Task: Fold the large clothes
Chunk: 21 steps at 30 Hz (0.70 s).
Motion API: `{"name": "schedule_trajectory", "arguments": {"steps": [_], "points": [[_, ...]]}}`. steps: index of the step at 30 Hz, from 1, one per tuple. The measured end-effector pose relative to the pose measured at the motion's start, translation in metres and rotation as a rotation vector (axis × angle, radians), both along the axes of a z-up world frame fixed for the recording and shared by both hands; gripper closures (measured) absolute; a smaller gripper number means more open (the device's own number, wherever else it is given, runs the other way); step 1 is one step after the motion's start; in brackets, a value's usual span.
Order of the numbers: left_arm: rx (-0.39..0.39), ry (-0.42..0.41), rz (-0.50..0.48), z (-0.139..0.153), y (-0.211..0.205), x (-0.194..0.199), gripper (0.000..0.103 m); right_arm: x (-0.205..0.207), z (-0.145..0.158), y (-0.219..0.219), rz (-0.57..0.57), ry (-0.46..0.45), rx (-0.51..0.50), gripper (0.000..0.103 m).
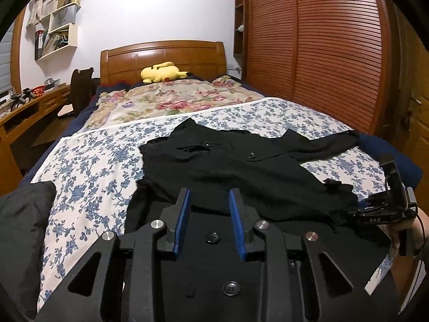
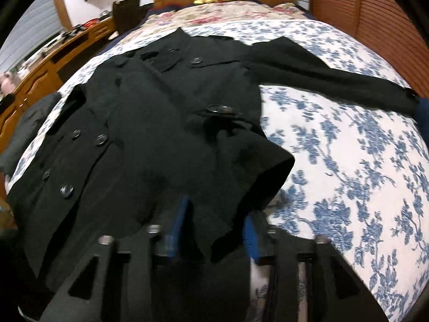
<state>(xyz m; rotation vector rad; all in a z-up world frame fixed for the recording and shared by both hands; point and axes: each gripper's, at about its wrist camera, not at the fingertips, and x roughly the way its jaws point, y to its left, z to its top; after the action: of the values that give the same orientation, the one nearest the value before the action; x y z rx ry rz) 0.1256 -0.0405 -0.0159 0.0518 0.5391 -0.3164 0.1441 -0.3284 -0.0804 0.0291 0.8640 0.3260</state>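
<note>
A black buttoned coat (image 1: 241,171) (image 2: 150,123) lies spread face up on the bed. One sleeve (image 2: 335,80) stretches out to the right; the other is folded across the body. My left gripper (image 1: 210,201) hovers over the coat's lower front. Its blue pads stand apart, and a button shows in the gap between them. My right gripper (image 2: 217,222) is blurred, with the folded sleeve's cuff (image 2: 262,166) bunched between its pads and raised a little off the cover. In the left wrist view the right gripper (image 1: 362,208) sits at the coat's right edge.
A blue-flowered cover (image 1: 93,166) (image 2: 348,161) lies under the coat. Behind it are a floral quilt (image 1: 166,99), a yellow plush toy (image 1: 161,71) and the headboard. A slatted wardrobe (image 1: 321,40) stands on the right and a wooden desk (image 1: 32,107) on the left. A dark bundle (image 1: 21,214) lies at the bed's near left.
</note>
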Motion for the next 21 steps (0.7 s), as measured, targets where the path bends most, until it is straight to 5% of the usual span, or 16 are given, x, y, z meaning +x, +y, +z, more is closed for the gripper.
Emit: {"name": "schedule_trajectory", "arguments": {"steps": [2, 13, 21], "points": [[0.005, -0.002, -0.005, 0.0, -0.001, -0.001, 0.072, -0.003, 0.006, 0.0, 0.025, -0.022, 0.019, 0.094], [-0.022, 0.013, -0.051, -0.001, -0.003, -0.002, 0.068, -0.048, 0.04, 0.013, 0.163, -0.085, 0.088, 0.096], [-0.005, 0.026, -0.058, -0.004, -0.007, -0.001, 0.067, -0.046, 0.038, 0.004, 0.084, -0.09, 0.018, 0.091]]}}
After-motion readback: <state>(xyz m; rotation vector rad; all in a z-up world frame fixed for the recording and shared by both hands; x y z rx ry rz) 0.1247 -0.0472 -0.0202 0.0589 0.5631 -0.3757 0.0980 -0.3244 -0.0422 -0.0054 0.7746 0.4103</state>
